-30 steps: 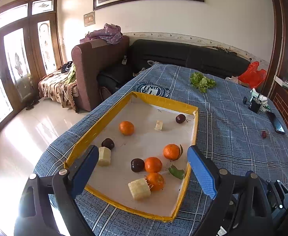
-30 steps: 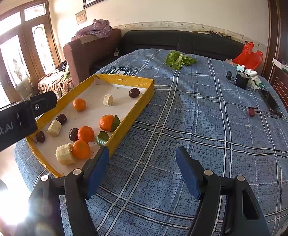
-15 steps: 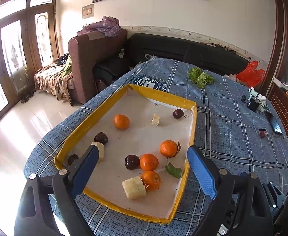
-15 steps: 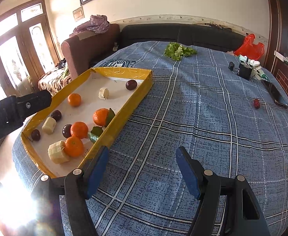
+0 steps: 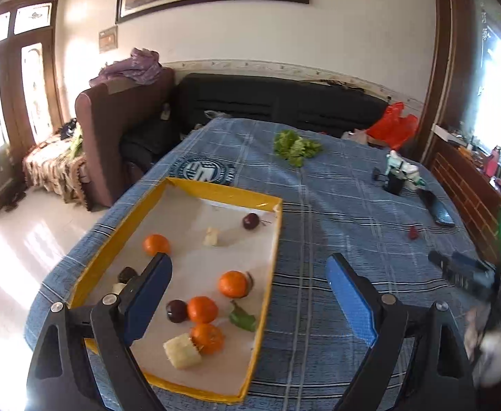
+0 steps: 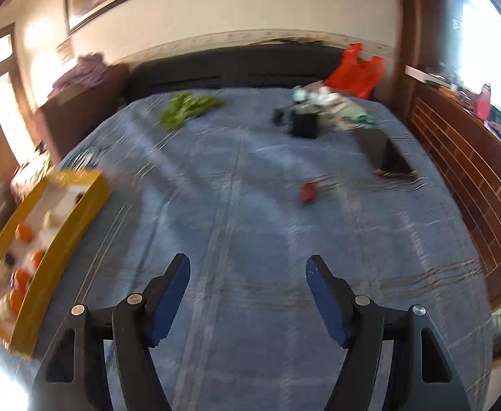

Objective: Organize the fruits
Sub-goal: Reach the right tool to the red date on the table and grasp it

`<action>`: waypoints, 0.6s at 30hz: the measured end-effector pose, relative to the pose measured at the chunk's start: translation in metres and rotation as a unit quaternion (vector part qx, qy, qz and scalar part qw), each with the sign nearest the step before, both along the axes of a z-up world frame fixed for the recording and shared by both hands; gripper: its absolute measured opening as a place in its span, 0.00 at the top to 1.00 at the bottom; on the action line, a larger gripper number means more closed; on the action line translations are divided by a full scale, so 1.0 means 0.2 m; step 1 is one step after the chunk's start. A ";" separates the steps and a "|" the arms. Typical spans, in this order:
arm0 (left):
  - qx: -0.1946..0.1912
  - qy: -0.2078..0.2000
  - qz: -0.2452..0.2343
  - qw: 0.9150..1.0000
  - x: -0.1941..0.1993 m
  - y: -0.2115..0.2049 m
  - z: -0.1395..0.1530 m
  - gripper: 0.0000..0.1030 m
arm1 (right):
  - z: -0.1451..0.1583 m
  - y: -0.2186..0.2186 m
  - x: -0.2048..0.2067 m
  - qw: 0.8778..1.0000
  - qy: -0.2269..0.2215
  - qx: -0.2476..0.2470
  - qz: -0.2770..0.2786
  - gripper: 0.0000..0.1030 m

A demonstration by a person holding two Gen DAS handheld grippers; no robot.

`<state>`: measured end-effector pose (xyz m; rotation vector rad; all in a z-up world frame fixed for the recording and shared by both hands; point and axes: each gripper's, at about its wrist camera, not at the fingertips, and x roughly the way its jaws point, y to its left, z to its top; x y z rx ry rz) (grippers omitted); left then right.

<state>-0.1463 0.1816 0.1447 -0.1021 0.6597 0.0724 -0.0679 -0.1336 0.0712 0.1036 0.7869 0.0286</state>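
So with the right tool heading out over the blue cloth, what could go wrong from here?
Three risks:
1. The small red fruit lies alone near the dark phone and clutter; a fast reach could knock it away.
2. The right tool, whose jaws have just been closing with nothing between them, may arrive too narrow.
3. The left tool hangs open over the yellow tray and could bump the oranges.

Daylight flooded in from the glazed doors (image 5: 0,109) on the left and a window (image 5: 500,102) on the right, both blown out white. Glare washed over the tiled floor (image 5: 21,253). The left wrist view was fairly sharp; the right wrist view was smeared by motion blur. Fisheye distortion bent both views' edges, with dark corners.
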 end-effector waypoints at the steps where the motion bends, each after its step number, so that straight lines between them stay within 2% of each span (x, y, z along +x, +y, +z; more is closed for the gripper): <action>1: -0.012 0.005 -0.004 1.000 0.01 0.00 -0.01 0.12 | 0.00 -0.07 0.07 1.000 0.003 0.011 -0.012 0.36; 2: -0.024 0.013 -0.007 1.000 0.03 0.00 -0.03 0.12 | -0.01 -0.12 0.13 1.000 0.008 0.023 -0.019 0.40; 4: -0.032 0.025 -0.006 0.999 0.05 0.00 -0.07 0.12 | -0.06 -0.22 0.27 0.997 0.031 0.058 -0.032 0.58; 5: -0.030 0.031 -0.003 0.999 0.06 0.00 -0.09 0.12 | -0.09 -0.25 0.33 0.996 0.042 0.069 -0.036 0.61; 7: -0.028 0.042 0.003 0.999 0.08 0.01 -0.12 0.12 | -0.14 -0.28 0.44 0.994 0.059 0.082 -0.044 0.61; 11: -0.028 0.057 0.017 0.998 0.12 0.04 -0.16 0.12 | -0.25 -0.28 0.60 0.993 0.084 0.064 -0.050 0.61; 15: -0.034 0.063 0.025 0.997 0.17 0.06 -0.19 0.12 | -0.33 -0.27 0.68 0.992 0.099 0.051 -0.053 0.62; 17: -0.027 0.062 0.026 0.997 0.18 0.06 -0.19 0.12 | -0.33 -0.26 0.67 0.993 0.095 0.036 -0.055 0.71; 18: -0.023 0.062 0.027 0.997 0.19 0.06 -0.20 0.12 | -0.33 -0.25 0.67 0.994 0.095 0.028 -0.054 0.81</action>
